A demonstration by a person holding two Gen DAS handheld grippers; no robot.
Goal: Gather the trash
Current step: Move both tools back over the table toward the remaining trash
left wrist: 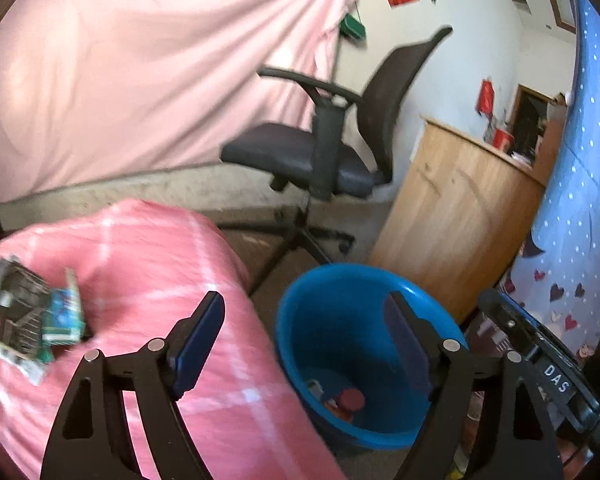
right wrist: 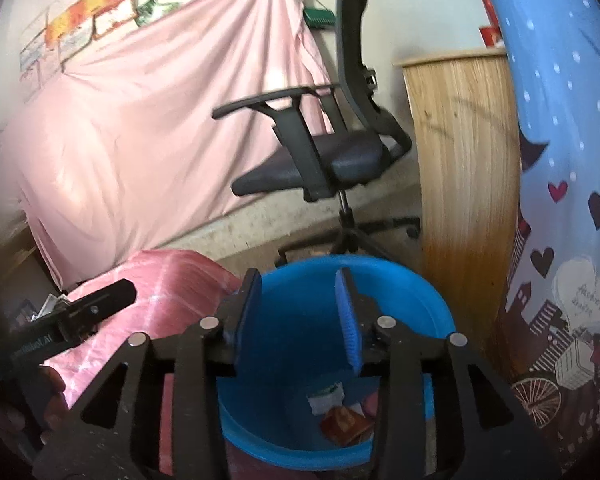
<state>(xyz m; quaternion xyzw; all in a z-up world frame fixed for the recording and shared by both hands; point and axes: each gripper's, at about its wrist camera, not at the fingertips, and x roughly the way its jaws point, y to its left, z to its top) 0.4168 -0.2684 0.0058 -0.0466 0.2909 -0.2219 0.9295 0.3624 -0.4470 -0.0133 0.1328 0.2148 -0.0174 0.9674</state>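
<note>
Right claw (right wrist: 298,308) nearest the lens in the right wrist view: fingers spread apart, nothing between the pads, poised above the mouth of the blue bin (right wrist: 432,300)

Left claw (left wrist: 310,328) likewise spread wide and empty; its right finger hangs over the bin rim (left wrist: 296,300), its left finger over the pink checked bedding (left wrist: 172,248)

Bin contents, seen down through the right claw: a white wrapper with green print (right wrist: 325,395), a red-orange packet (right wrist: 342,424), something pinkish at the edge, partly hidden. Left wrist view shows a dark red round piece (left wrist: 352,399) on the bin floor too. So several pieces of trash are already in

Still out: a loose pile of wrappers (left wrist: 24,320) on the bedding, left of the left claw and well apart from the bin. Black-and-white packaging with a teal packet on top; blurred, count not readable. Neither claw is touching it

Judgement: task partly done, the pile on the bed being the visible remainder. The left claw is the nearer one to it; the flat, crumpled foil looks prone to slipping from a loose pinch

Beyond the bin: floor, black office chair (left wrist: 320,156), wooden cabinet (left wrist: 456,208), blue heart-print cloth (right wrist: 560,160) at right, pink sheet (left wrist: 140,72) hung along the far wall. No further trash discernible there; floor near the chair too blurred to be sure
</note>
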